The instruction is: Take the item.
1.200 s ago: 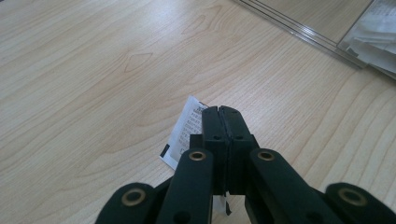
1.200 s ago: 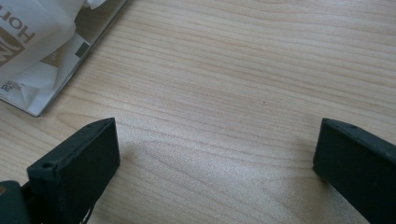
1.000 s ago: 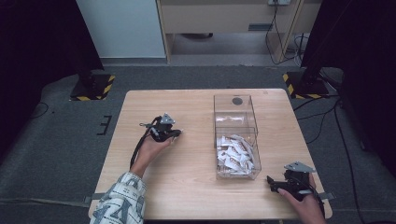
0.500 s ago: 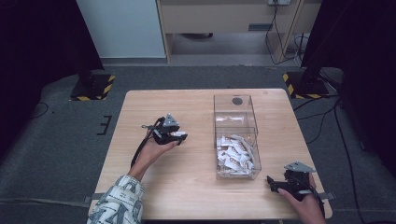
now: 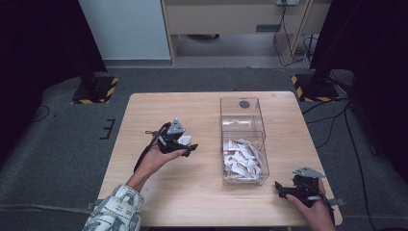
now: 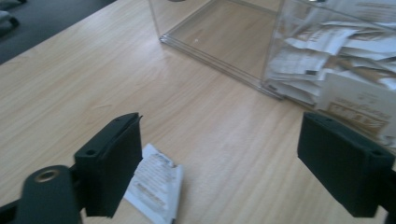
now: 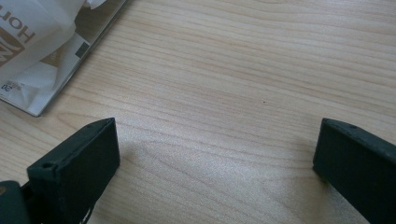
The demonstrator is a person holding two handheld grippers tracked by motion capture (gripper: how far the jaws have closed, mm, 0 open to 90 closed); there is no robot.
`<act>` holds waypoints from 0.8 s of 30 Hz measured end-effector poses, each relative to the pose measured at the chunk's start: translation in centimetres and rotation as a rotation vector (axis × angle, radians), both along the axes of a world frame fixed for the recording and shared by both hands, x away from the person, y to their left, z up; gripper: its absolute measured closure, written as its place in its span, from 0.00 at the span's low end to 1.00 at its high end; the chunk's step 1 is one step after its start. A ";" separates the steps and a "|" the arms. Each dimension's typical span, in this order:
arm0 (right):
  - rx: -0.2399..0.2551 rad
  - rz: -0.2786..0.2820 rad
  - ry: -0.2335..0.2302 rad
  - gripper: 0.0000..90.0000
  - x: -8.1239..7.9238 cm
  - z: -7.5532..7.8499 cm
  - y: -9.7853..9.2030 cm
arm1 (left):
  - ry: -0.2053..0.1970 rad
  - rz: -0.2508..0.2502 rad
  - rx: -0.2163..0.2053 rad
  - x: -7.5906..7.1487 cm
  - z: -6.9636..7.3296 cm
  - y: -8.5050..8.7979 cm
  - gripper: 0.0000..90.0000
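Left gripper view first: left gripper (image 6: 224, 172) jaws spread wide, just been opening, nothing pinched between. White packet (image 6: 154, 186) flat on the table (image 6: 70, 88), tucked right beside the left-hand jaw, long axis running away from the camera. Clear box (image 6: 219, 37) farther ahead, near compartment stuffed with packets, far one bare. From the high view, left gripper (image 5: 188, 148) way nearer that loose packet (image 5: 184, 140); right gripper (image 5: 284, 190) also gaping, parked at the box's near corner. Nothing blocking.

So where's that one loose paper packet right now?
The packet lies flat on the table under the open left gripper, left of the clear box.
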State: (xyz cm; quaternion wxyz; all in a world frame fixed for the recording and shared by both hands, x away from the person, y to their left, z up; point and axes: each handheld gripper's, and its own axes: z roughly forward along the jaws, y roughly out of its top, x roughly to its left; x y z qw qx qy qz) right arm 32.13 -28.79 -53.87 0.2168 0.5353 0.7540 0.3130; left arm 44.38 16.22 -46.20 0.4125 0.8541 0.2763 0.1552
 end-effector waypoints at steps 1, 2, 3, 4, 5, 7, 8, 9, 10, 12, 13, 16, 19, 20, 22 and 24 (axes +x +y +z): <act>0.000 0.000 0.000 0.01 0.0 0.0 0.0 | -0.004 -0.001 0.006 -0.3 0.1 -0.1 0.11; 0.001 -0.001 0.000 0.01 0.0 0.0 0.0 | -0.006 0.004 0.014 -0.5 0.1 -0.1 0.11; 0.002 -0.002 0.001 0.01 0.0 0.0 0.0 | -0.004 0.009 0.019 -0.7 0.1 -0.1 0.11; 0.001 -0.001 0.000 0.01 0.0 0.0 0.0 | 0.000 0.014 0.021 -0.9 0.1 0.0 0.09; 0.001 -0.002 0.001 0.01 0.0 0.0 0.0 | 0.004 0.018 0.029 -1.1 0.1 0.2 0.09; 0.001 -0.002 0.001 0.01 0.0 0.0 0.0 | 0.006 0.023 0.038 -1.5 0.0 0.5 0.08; 0.001 -0.001 0.000 0.01 0.0 0.0 0.0 | 0.009 0.024 0.043 -1.8 0.0 0.7 0.07; 0.001 -0.002 0.001 0.01 0.0 0.0 0.0 | 0.009 0.030 0.047 -2.0 0.0 1.0 0.07; 0.001 -0.001 0.000 0.01 0.0 0.0 0.0 | 0.008 0.036 0.053 -2.2 -0.1 1.3 0.07; 0.001 -0.002 0.001 0.01 0.0 0.0 0.0 | 0.010 0.045 0.058 -2.5 -0.1 2.0 0.07; 0.001 -0.002 0.001 0.01 0.0 0.0 0.0 | 0.012 0.050 0.061 -2.7 -0.2 2.3 0.07; 0.001 -0.001 0.000 0.01 0.0 0.0 0.0 | 0.016 0.058 0.068 -3.2 -0.5 3.4 0.07; 0.001 -0.001 0.000 0.01 0.0 0.0 0.0 | 0.027 0.066 0.062 -3.8 -1.1 4.4 0.07; 0.001 -0.001 0.000 0.01 0.0 0.0 0.0 | 0.034 0.066 0.065 -4.0 -1.3 4.6 0.07; 0.001 -0.002 0.001 0.01 0.0 0.0 0.0 | 0.044 0.071 0.064 -4.5 -2.0 5.3 0.07; 0.001 -0.002 0.001 0.01 0.0 0.0 0.0 | 0.061 0.080 0.053 -4.9 -2.7 5.9 0.07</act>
